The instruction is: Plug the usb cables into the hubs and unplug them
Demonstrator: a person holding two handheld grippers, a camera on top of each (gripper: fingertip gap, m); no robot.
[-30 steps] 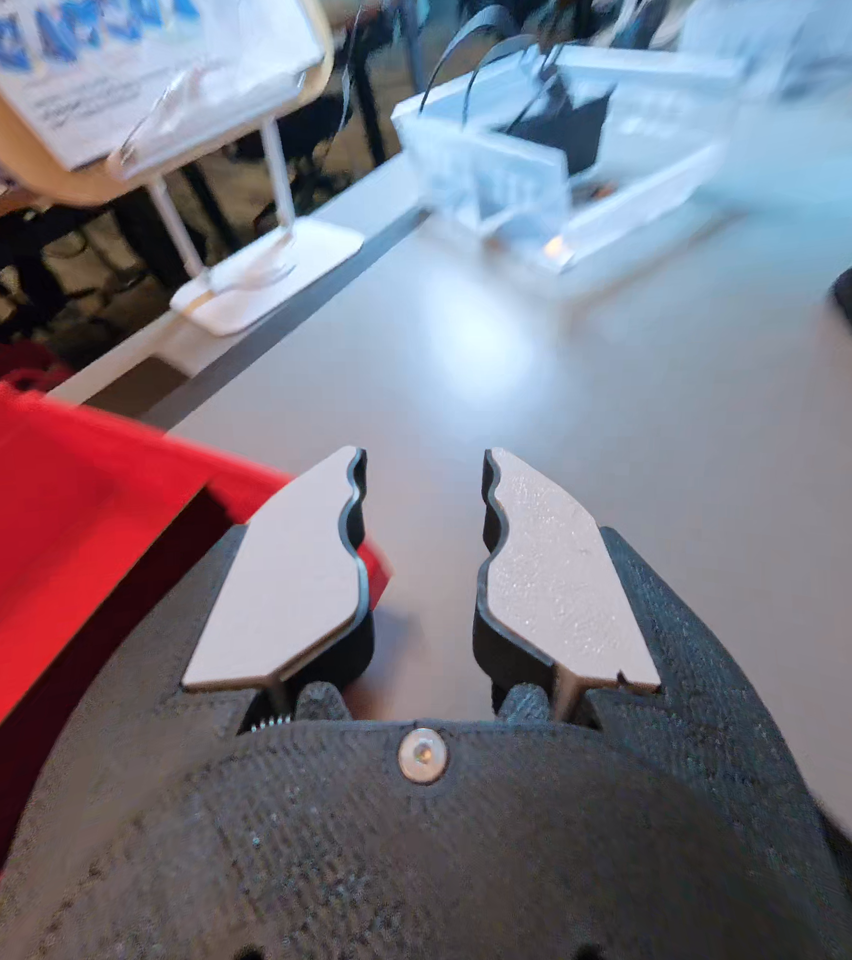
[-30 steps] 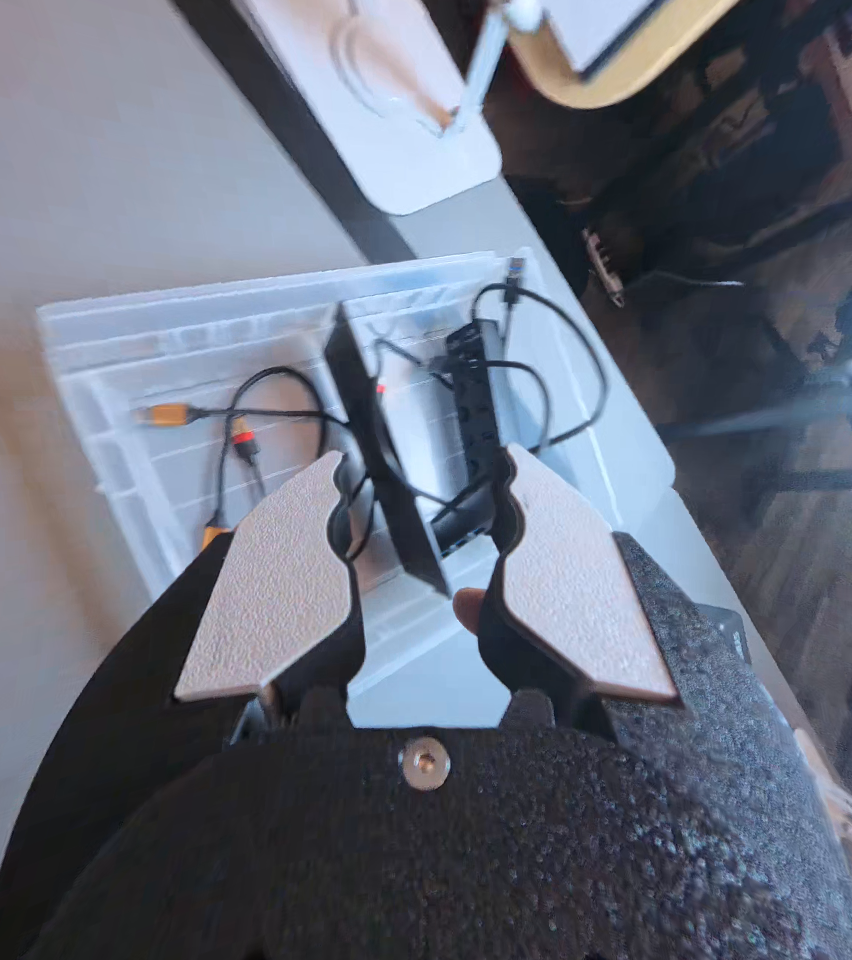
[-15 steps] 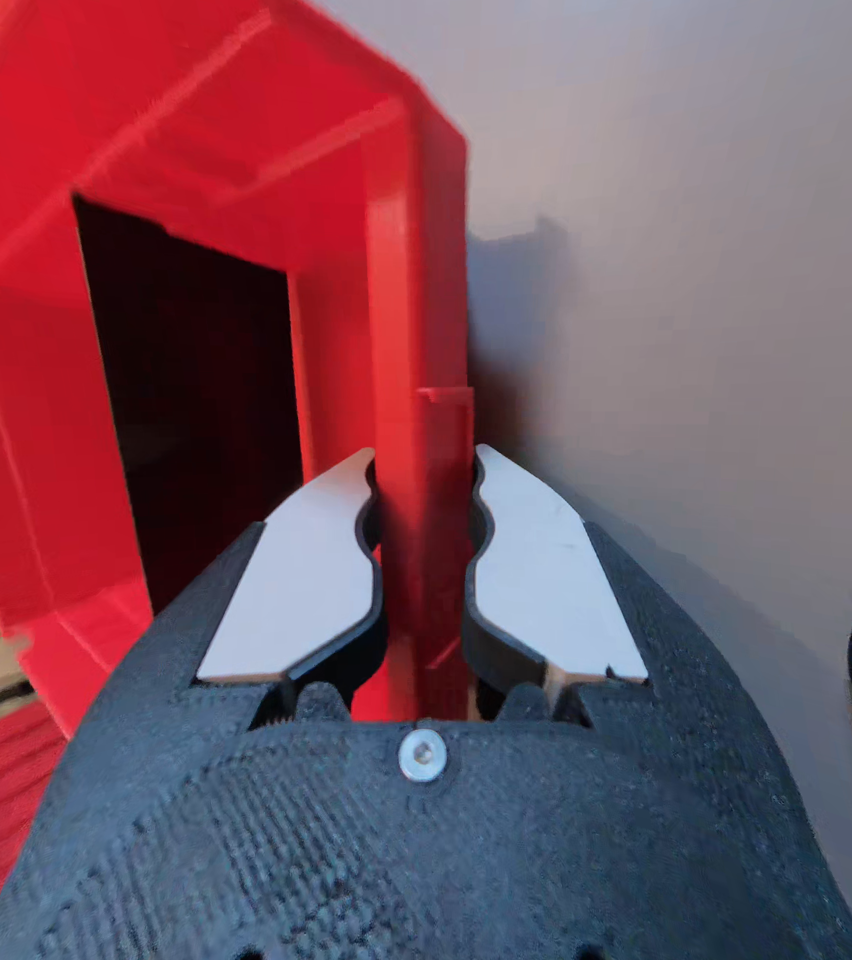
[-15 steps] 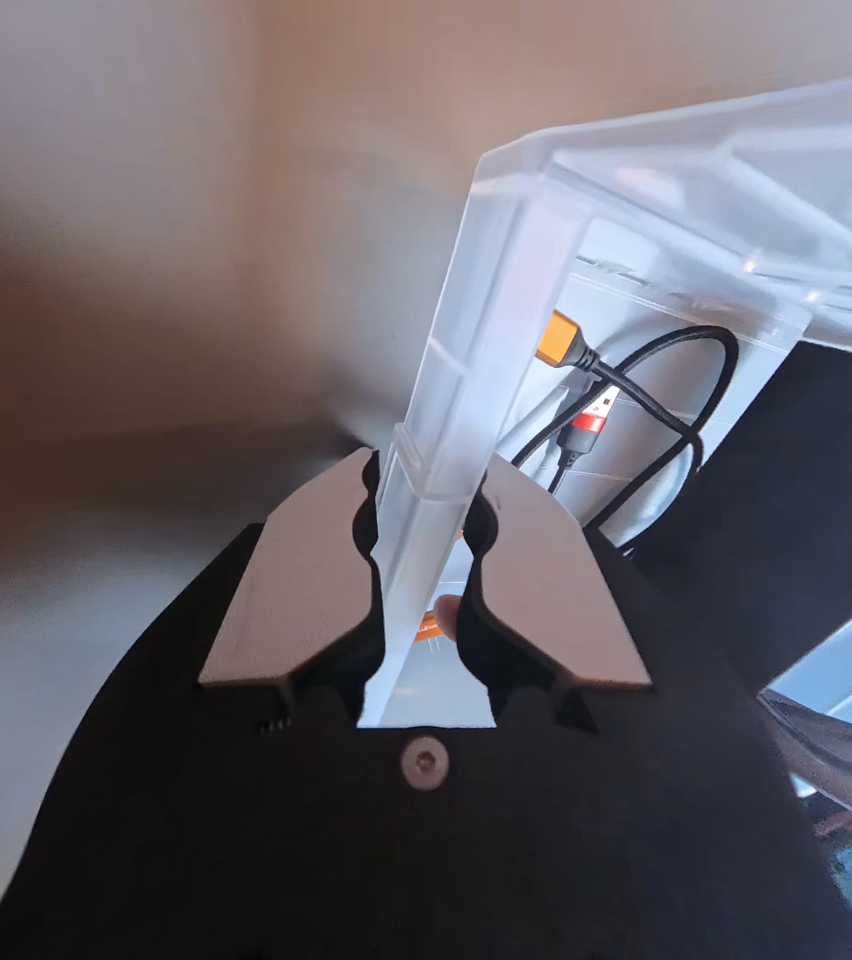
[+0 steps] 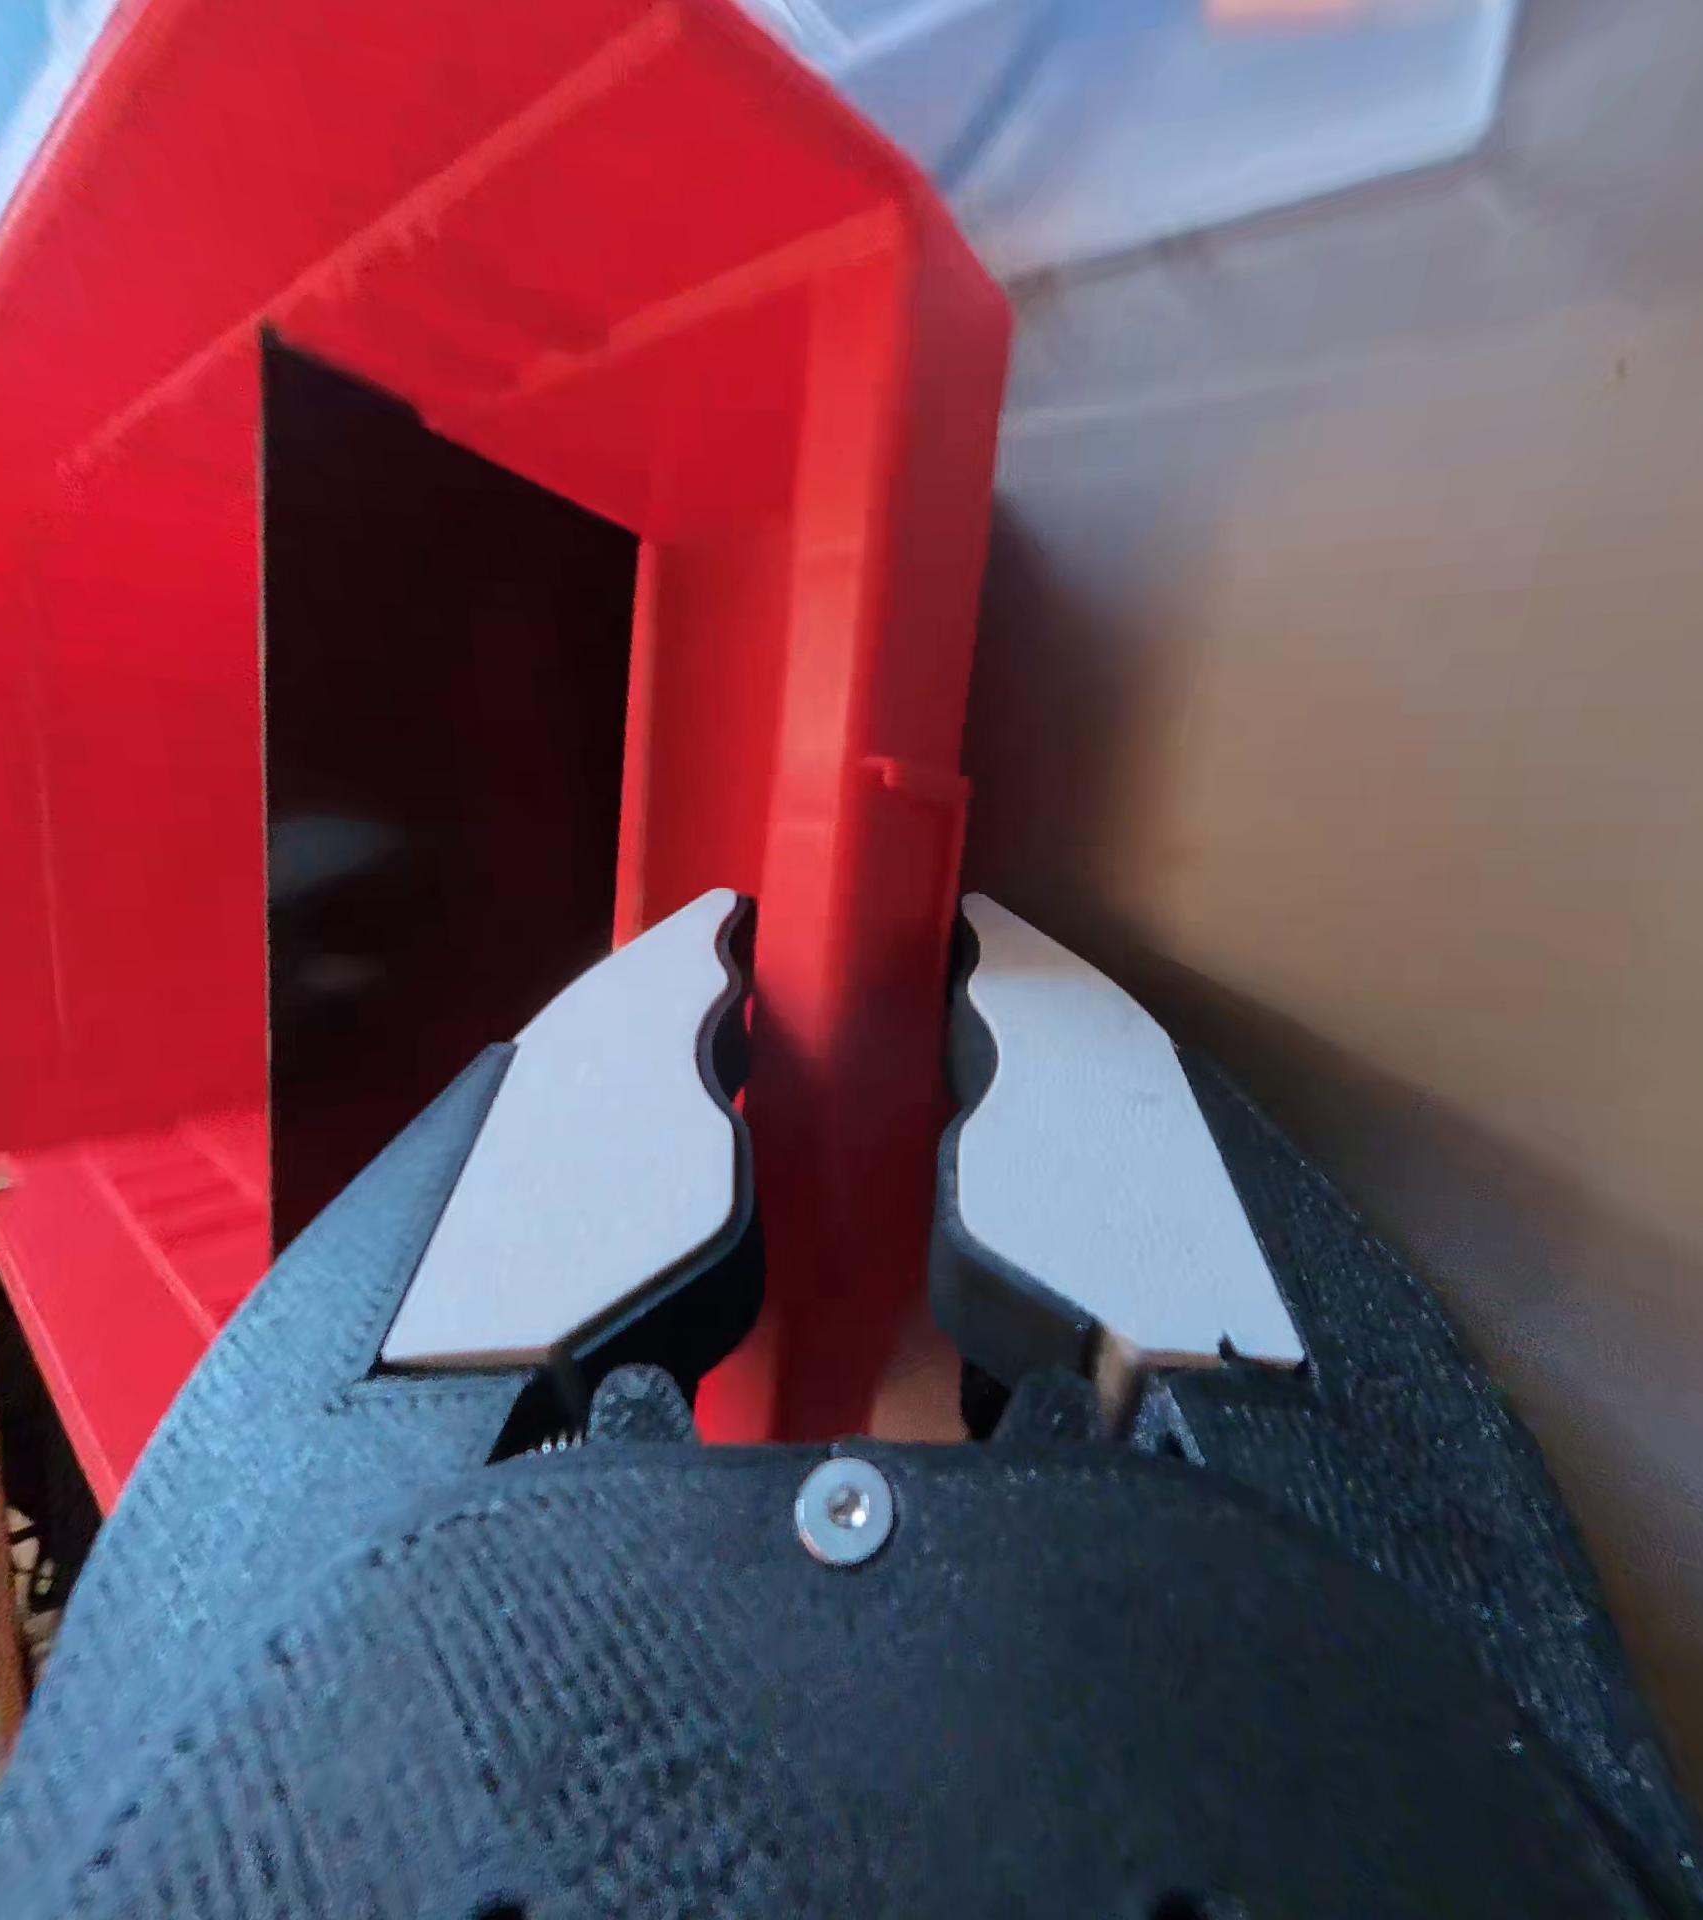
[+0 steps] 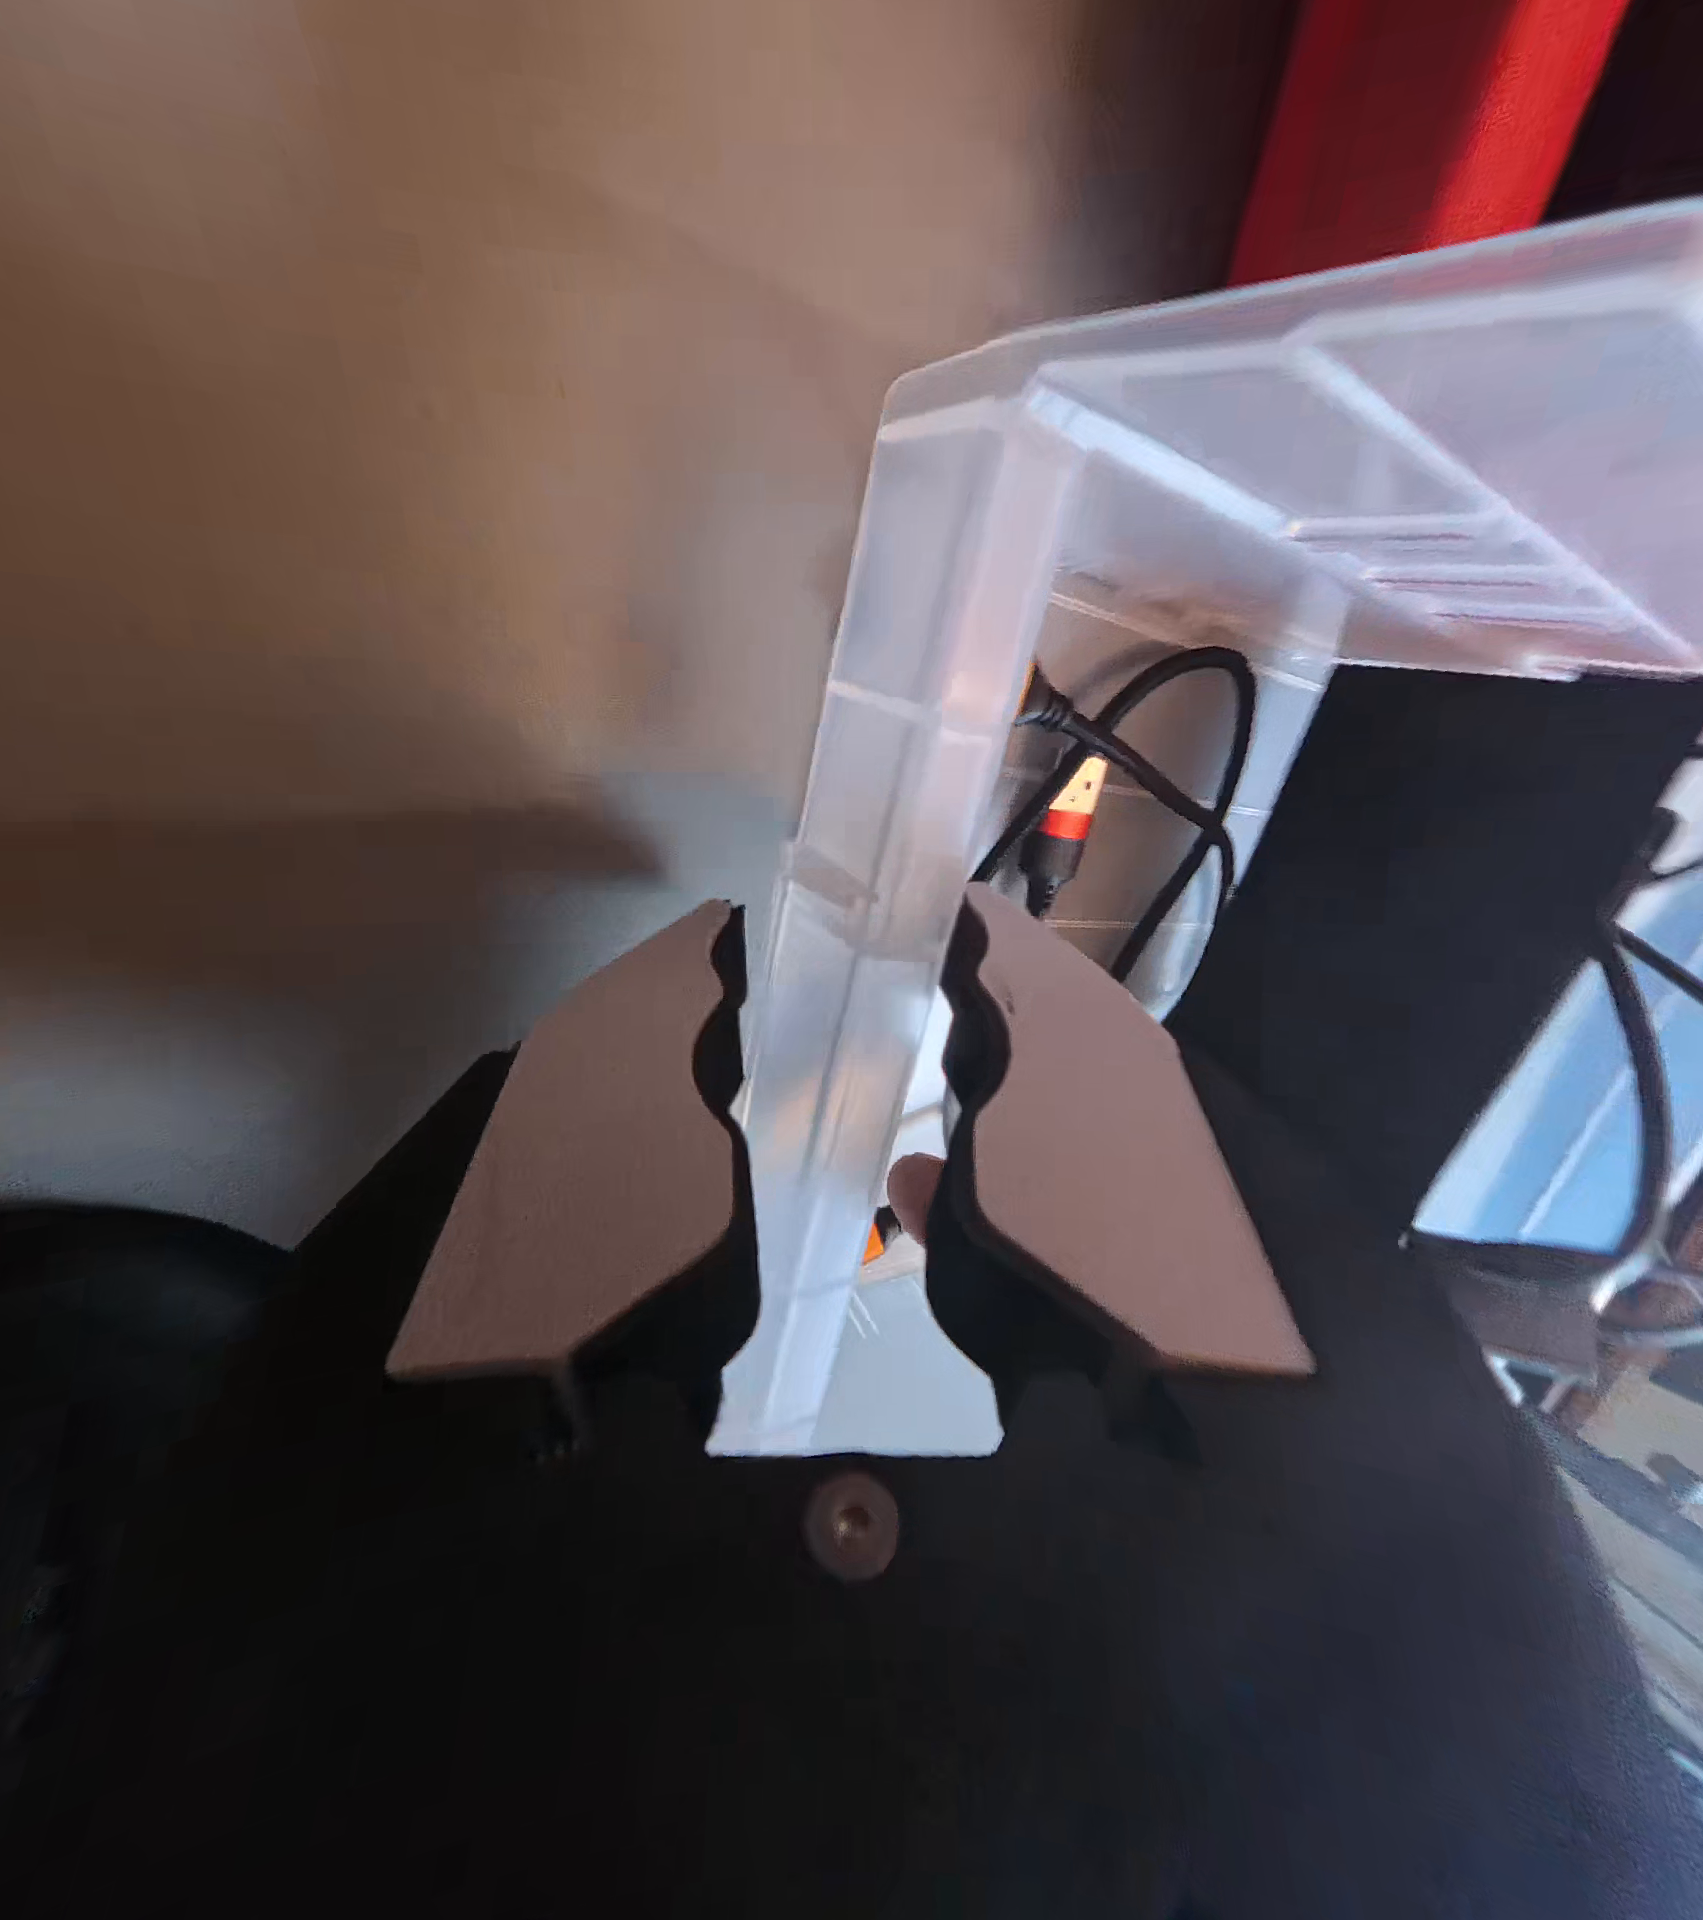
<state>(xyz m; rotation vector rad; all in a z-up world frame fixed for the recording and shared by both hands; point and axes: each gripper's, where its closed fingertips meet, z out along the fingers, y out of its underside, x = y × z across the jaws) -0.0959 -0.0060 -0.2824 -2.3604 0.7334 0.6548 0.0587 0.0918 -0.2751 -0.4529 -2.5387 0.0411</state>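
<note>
Gripping bin walls, the left gripper (image 5: 852,1039) clamps a red plastic bin (image 5: 473,312); the right gripper (image 6: 847,1049) clamps a clear plastic bin (image 6: 930,790) holding black usb cables (image 6: 1200,790). This looks like setup, with no plugging yet. Next, setting both bins down on the beige worktop (image 5: 1398,727) seems needed.

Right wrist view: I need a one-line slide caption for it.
Right gripper clamped on the wall of a clear plastic bin holding black USB cables and a black divider.

Honestly nothing to read here, no text, labels, brands or numbers anywhere I can make out. The red bin (image 5: 411,436) has plain walls, the clear plastic box (image 6: 930,790) has no sticker showing, and the cable plugs inside it are too small and blurry to show any marking.
</note>
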